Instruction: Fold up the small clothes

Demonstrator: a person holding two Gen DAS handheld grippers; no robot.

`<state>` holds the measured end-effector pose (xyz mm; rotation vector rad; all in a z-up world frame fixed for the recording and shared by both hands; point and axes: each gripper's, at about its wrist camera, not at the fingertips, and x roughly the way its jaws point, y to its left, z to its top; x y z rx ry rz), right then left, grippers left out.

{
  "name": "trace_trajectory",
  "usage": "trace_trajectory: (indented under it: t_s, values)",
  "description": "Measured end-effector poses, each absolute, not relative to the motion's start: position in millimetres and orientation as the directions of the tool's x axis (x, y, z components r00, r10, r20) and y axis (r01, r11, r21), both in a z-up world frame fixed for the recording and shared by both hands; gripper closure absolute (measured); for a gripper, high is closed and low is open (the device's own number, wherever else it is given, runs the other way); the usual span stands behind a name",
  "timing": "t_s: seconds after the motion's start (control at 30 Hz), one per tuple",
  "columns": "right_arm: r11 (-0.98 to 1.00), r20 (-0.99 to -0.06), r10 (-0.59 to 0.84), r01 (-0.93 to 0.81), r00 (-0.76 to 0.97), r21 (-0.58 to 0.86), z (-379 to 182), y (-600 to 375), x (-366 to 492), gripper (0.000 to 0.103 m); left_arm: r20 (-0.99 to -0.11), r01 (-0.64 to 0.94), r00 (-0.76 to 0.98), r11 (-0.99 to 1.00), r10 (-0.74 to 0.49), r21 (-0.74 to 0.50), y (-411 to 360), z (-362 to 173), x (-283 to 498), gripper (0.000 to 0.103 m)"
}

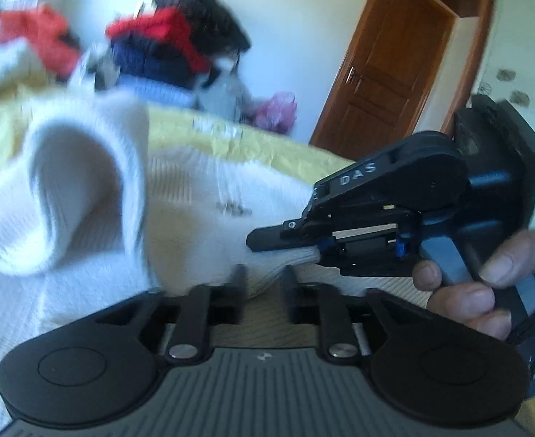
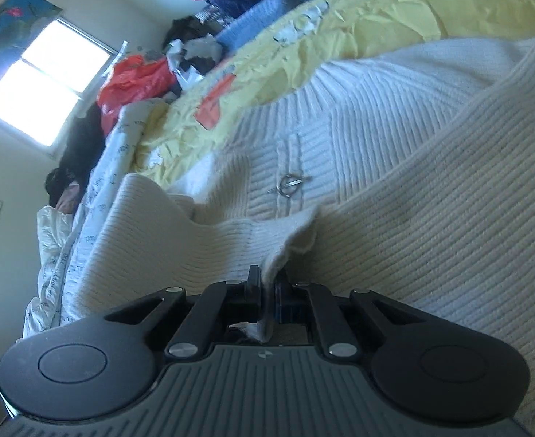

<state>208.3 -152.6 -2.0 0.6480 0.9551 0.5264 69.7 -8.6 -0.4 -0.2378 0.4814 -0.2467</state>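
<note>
A cream ribbed knit sweater (image 1: 194, 196) lies spread on a yellow bedspread (image 1: 267, 142). One sleeve cuff (image 1: 78, 196) stands lifted and blurred at the left. A small metal ring (image 2: 289, 184) is pinned on the sweater's (image 2: 431, 218) front. My left gripper (image 1: 264, 278) sits low over the sweater with its jaws apart and a fold of knit bulging between them. My right gripper (image 1: 267, 244), held by a hand (image 1: 479, 287), comes in from the right. In its own view the right gripper (image 2: 267, 286) is shut on a thin edge of the sweater.
Piles of red, navy and black clothes (image 1: 172, 43) sit at the far side of the bed, with a pink bag (image 1: 278, 109) beside them. A brown wooden door (image 1: 387, 73) stands at the right. A bright window (image 2: 38, 80) and a white printed sheet (image 2: 96, 182) show in the right wrist view.
</note>
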Motion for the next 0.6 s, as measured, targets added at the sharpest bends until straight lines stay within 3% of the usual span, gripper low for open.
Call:
trace_trajectory:
  t_s: [0.07, 0.1, 0.17, 0.3, 0.6]
  values:
    - [0.682, -0.543, 0.679, -0.151, 0.494, 0.715, 7.5, -159.6, 206.6, 0.092, -0.358, 0.18, 0.902, 0.964, -0.241, -0.194, -20.0, 4.6, 52.9, 0.009]
    - [0.68, -0.531, 0.68, -0.163, 0.506, 0.715, 14.3, -164.9, 205.1, 0.092, -0.312, 0.182, 0.924, 0.971, -0.222, -0.153, -24.9, 7.0, 43.7, 0.001]
    - [0.675, -0.502, 0.679, -0.187, 0.536, 0.714, 29.1, -182.0, 201.7, 0.092, -0.251, 0.195, 0.943, 0.974, -0.218, -0.113, -29.7, 8.9, 31.1, 0.0]
    - [0.688, -0.462, 0.643, -0.196, 0.611, 0.699, 55.8, -233.5, 193.9, 0.092, -0.275, 0.183, 0.938, 0.976, -0.209, -0.12, -29.5, 9.4, 33.6, 0.0]
    - [0.752, -0.55, 0.534, -0.064, 0.642, 0.656, 16.9, -291.8, 182.7, 0.092, -0.337, 0.116, 0.924, 0.971, -0.183, -0.21, -11.6, 8.0, 46.7, 0.0]
